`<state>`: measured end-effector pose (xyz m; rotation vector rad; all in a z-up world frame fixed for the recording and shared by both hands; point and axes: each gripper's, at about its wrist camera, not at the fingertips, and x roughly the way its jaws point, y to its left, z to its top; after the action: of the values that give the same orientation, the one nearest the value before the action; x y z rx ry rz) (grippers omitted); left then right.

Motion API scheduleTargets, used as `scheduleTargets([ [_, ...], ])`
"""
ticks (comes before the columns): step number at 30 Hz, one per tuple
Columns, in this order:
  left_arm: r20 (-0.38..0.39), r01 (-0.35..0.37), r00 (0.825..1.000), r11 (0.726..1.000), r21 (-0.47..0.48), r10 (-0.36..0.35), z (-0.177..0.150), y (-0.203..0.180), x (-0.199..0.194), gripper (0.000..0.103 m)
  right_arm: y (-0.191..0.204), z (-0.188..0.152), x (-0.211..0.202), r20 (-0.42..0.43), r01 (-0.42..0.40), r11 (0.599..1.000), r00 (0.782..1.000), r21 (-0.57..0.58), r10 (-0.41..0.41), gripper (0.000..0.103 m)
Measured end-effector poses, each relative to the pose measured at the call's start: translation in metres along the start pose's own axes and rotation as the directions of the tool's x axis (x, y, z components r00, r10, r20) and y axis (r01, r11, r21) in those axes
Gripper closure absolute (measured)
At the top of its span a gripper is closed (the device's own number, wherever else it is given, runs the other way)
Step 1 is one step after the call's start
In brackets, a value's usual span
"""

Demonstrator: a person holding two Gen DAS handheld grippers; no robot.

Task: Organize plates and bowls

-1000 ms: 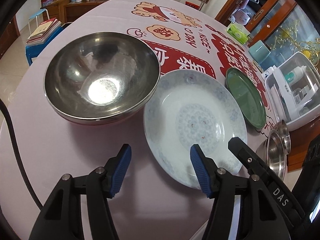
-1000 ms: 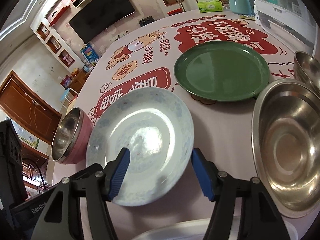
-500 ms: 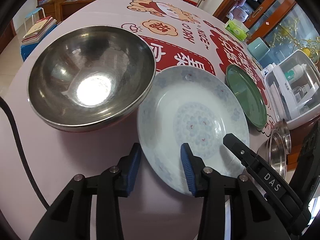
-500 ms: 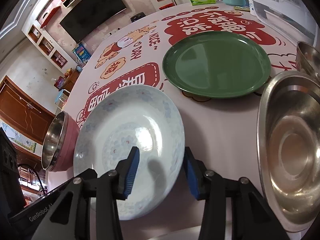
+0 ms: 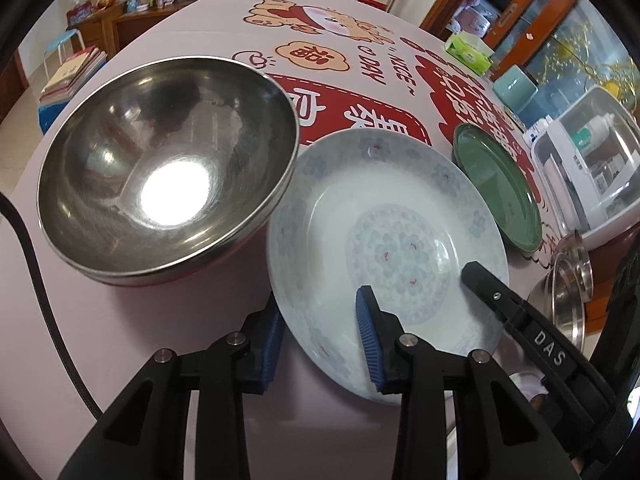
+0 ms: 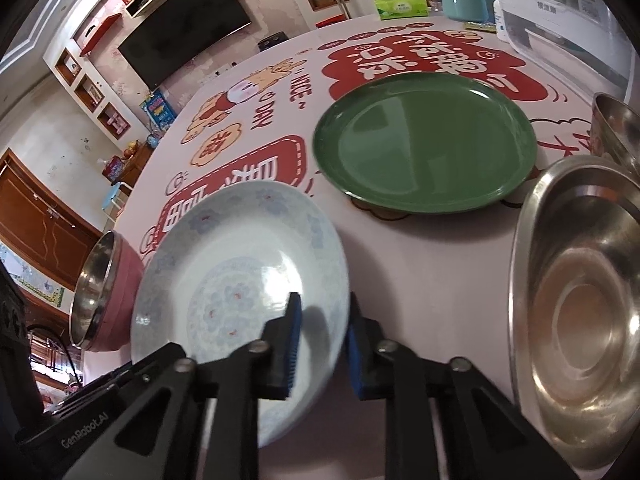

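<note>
two steel bowls [image 6: 576, 312] & green plate [image 6: 424, 144] nearby

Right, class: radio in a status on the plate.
Both grippers on white plate rim: left gripper closing, right gripper shut. Steel bowl close alongside.

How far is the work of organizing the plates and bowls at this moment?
Nothing looks stacked yet. In hand: the white floral plate, with the left gripper closing over its near rim and the right gripper shut on its other edge. Left: the green plate, the pink steel bowl, the large steel bowl and a smaller steel bowl all sit separately on the table.
</note>
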<state>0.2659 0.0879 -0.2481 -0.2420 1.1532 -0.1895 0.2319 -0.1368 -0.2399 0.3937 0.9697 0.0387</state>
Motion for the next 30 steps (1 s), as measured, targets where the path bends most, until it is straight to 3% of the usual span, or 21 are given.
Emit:
scheduleTargets([
  [10, 0.023, -0.049, 0.999, 0.997, 0.063, 0.048, 0.0, -0.005, 0.001, 0.075, -0.003, 0.0, -0.001, 0.009, -0.012, 1.0, 1.0, 0.006, 0.012, 0.09],
  [30, 0.044, -0.02, 0.999, 0.993, 0.113, 0.015, -0.004, -0.008, -0.016, 0.075, -0.004, -0.001, -0.025, 0.06, -0.04, 0.999, 0.997, 0.002, 0.04, 0.093],
])
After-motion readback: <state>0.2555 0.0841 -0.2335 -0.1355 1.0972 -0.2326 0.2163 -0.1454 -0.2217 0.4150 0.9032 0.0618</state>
